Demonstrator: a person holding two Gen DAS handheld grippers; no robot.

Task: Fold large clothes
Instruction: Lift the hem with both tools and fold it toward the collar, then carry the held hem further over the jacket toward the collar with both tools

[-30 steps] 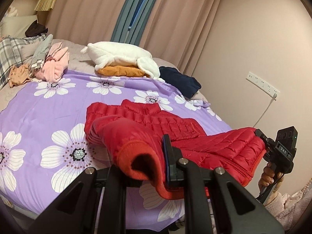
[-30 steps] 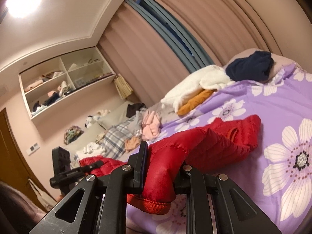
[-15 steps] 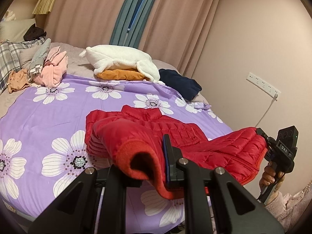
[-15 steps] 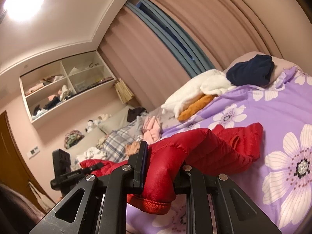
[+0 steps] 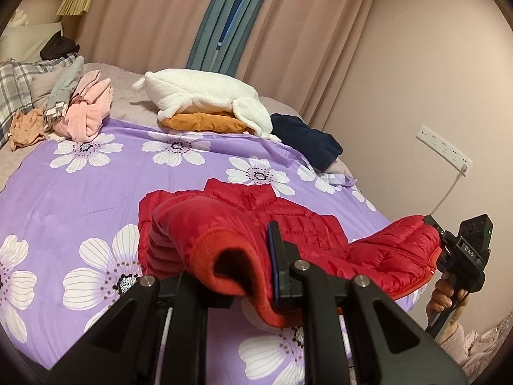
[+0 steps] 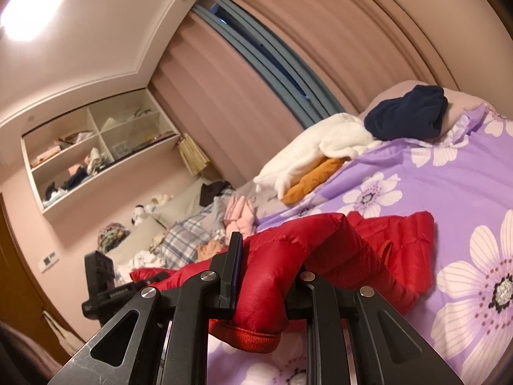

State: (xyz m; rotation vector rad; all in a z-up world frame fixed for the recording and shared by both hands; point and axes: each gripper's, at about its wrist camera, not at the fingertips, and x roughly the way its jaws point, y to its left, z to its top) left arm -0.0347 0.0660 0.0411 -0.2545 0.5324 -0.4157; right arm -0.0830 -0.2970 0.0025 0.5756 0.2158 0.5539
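A red quilted puffer jacket (image 5: 298, 224) lies on the purple flowered bedspread (image 5: 96, 186) with its collar toward the far side. My left gripper (image 5: 243, 272) is shut on the jacket's ribbed hem at one near corner and holds it off the bed. My right gripper (image 6: 266, 288) is shut on the other near corner of the red jacket (image 6: 368, 250). The right gripper also shows in the left wrist view (image 5: 461, 250) at the far right, the left gripper in the right wrist view (image 6: 105, 282) at lower left.
A white fleece on an orange garment (image 5: 205, 102) and a navy garment (image 5: 307, 141) lie at the bed's far side. Pink and grey clothes (image 5: 80, 109) are piled at the far left. A wall with a socket strip (image 5: 445, 147) stands right of the bed.
Both grippers have pulled the jacket's near hem back toward the bed's near edge. The jacket slid nearer over the bedspread and both grips stayed shut.
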